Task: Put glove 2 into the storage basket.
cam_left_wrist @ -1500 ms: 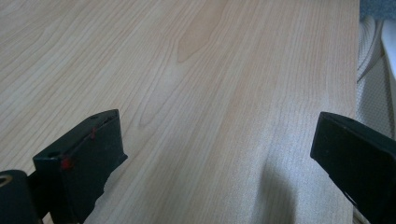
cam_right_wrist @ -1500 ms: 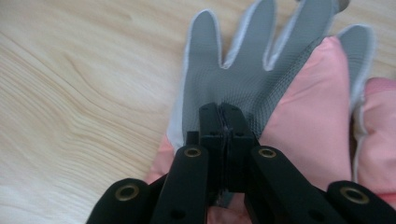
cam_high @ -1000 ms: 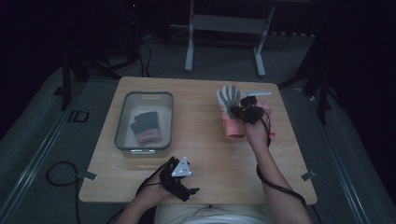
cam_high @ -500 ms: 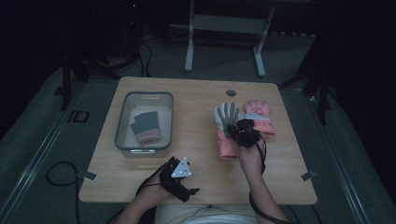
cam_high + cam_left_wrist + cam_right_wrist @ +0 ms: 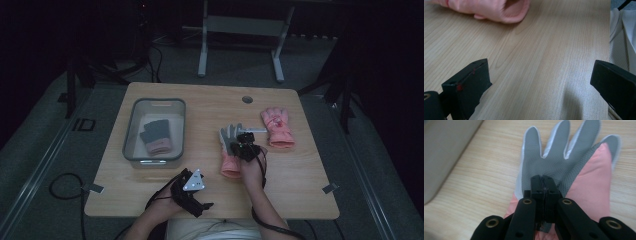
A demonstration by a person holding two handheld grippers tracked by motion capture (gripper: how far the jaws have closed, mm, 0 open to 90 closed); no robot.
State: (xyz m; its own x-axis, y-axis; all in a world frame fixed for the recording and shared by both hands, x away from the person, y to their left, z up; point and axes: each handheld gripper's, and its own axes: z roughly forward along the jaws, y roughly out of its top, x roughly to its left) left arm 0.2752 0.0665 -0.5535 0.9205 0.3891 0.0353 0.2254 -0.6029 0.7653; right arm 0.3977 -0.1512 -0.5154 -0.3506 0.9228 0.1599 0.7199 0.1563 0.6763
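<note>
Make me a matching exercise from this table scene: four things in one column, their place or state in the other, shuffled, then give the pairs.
Things
1. pink glove with grey palm
2. second pink glove
3. dark gloves
4. left gripper

Places or states
A. lying inside the grey bin
B. jaws wide open, at the table's near edge
C. lying alone on the table's right side
D. pinched at the palm by the right gripper

Pairs: 1-D, 2-C, 3-A, 4-B
</note>
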